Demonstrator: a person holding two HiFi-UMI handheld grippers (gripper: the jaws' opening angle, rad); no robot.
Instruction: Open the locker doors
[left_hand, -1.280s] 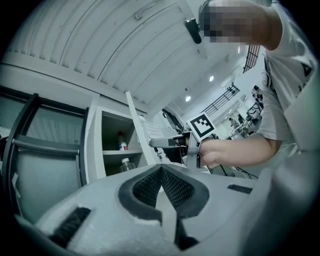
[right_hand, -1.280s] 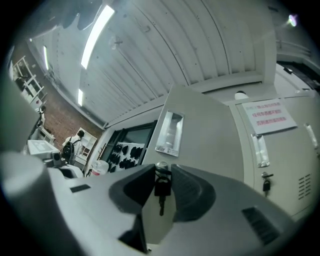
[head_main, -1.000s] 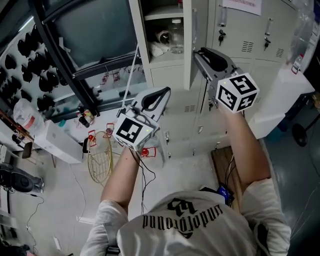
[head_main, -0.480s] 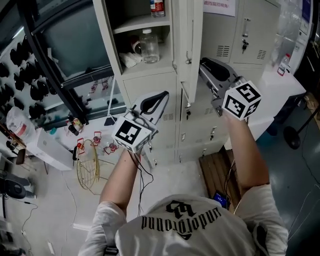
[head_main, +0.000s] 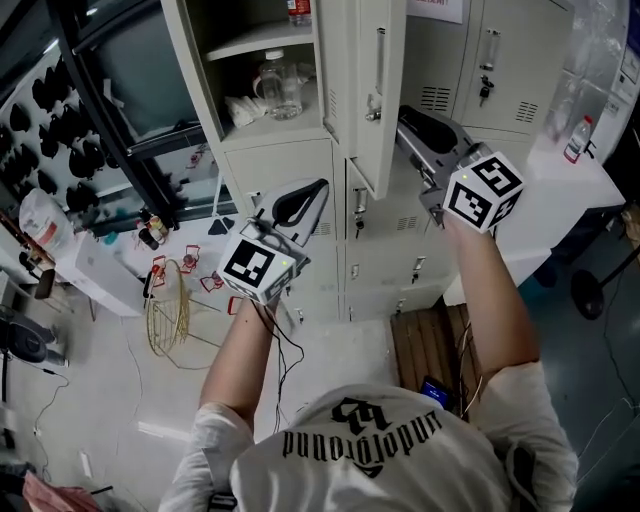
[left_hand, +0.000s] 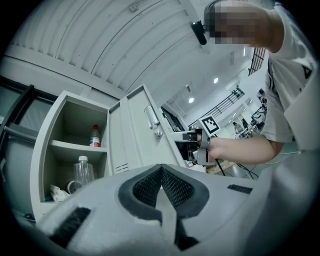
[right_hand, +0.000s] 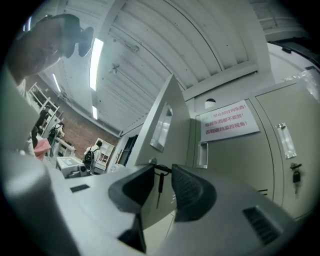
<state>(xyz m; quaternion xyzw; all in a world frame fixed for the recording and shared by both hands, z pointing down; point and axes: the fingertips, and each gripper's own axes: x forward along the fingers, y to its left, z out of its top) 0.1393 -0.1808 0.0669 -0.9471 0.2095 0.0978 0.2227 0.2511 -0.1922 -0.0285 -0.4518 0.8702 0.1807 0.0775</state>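
Grey painted sheet steel makes up the locker bank (head_main: 290, 175), which fills the head view from 10 to 2 o'clock. 1 upper door (head_main: 385, 130) already stands swung out at 12 o'clock, baring a shelf compartment (head_main: 205, 60) at 11 o'clock with 2 bottles (head_main: 280, 85) inside. The closed doors (head_main: 500, 50) at 1 o'clock and those below are not yet opened, so the job looks partly done.

The right gripper (head_main: 403, 125) hangs at 3 o'clock of the open door's free edge, jaws apart. Its own view shows a key (right_hand: 158, 187) dangling in the gap with neither pad pressing it. Whether the key lies between the pads or beyond them I cannot tell. The left gripper (head_main: 318, 190) sits at 7 o'clock of that door, jaws together on nothing.

Such doors should be light and stiff and swing freely once unlatched, but the smooth paint gives pads little bite. Better holds are the pull handle (head_main: 380, 60) or the free edge. The thin key wants a gentle turn, since it could bend.
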